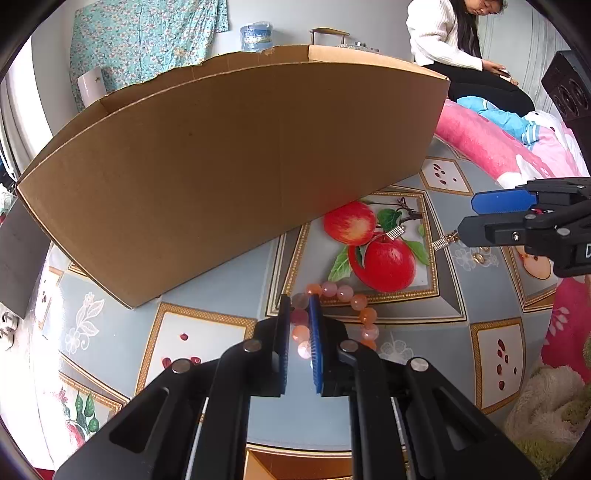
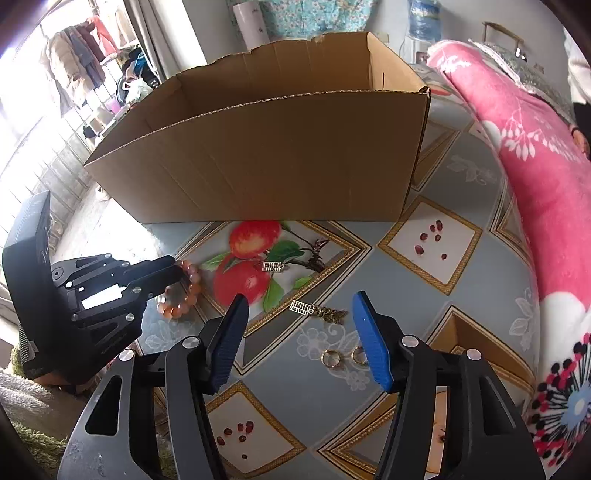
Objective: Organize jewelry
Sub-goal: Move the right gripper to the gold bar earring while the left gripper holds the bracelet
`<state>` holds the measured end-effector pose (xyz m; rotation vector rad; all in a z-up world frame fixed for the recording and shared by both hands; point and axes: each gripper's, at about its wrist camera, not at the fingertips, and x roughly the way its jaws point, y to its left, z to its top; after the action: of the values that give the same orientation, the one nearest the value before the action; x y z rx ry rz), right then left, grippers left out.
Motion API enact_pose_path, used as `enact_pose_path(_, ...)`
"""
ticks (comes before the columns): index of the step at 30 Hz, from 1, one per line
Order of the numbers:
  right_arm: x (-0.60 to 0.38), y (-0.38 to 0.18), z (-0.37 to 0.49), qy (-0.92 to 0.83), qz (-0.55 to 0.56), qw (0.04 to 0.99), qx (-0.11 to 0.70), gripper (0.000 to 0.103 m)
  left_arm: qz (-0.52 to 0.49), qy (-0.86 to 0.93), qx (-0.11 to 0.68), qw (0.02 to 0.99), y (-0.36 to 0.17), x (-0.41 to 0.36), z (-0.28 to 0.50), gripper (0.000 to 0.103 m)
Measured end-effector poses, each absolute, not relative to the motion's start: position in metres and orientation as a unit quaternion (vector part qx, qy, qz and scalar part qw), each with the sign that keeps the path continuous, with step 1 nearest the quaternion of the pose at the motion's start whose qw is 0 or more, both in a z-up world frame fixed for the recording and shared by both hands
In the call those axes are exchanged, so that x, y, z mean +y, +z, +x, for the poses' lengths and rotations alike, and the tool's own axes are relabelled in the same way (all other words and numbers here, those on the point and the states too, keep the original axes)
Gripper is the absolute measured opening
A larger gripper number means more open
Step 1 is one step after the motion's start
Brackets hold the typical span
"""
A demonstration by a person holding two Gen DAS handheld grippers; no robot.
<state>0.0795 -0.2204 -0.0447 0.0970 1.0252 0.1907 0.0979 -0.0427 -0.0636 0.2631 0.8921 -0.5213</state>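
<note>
A bracelet of orange and pink beads lies on the patterned tablecloth. My left gripper is shut on the bracelet's near-left side, the beads pinched between its pads. The right wrist view shows the same grip on the bracelet by the left gripper. My right gripper stands open, nothing between its fingers, above a gold abacus charm on a chain. A second abacus charm lies on the printed apples. Two gold rings lie near the blue right finger. The right gripper shows at the left wrist view's right edge.
A large open cardboard box stands on the table just behind the jewelry. A pink flowered blanket borders the table on the right. A person in a white sweater sits beyond it. A fluffy cloth lies at the near right.
</note>
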Motion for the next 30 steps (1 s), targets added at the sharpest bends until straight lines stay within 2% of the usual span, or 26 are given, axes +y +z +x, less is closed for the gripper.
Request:
enact_pose_path(3, -0.219, -0.045, 0.080, 0.086, 0.047, 0.865, 0.491, 0.063, 0.123, -0.249, 0.426, 0.861, -0.064, -0.042, 0.098, 0.010)
enact_pose_path(30, -0.235, -0.050, 0.077, 0.078, 0.087, 0.866, 0.487, 0.063, 0.114, -0.238, 0.430, 0.863, -0.063, -0.041, 0.101, 0.010)
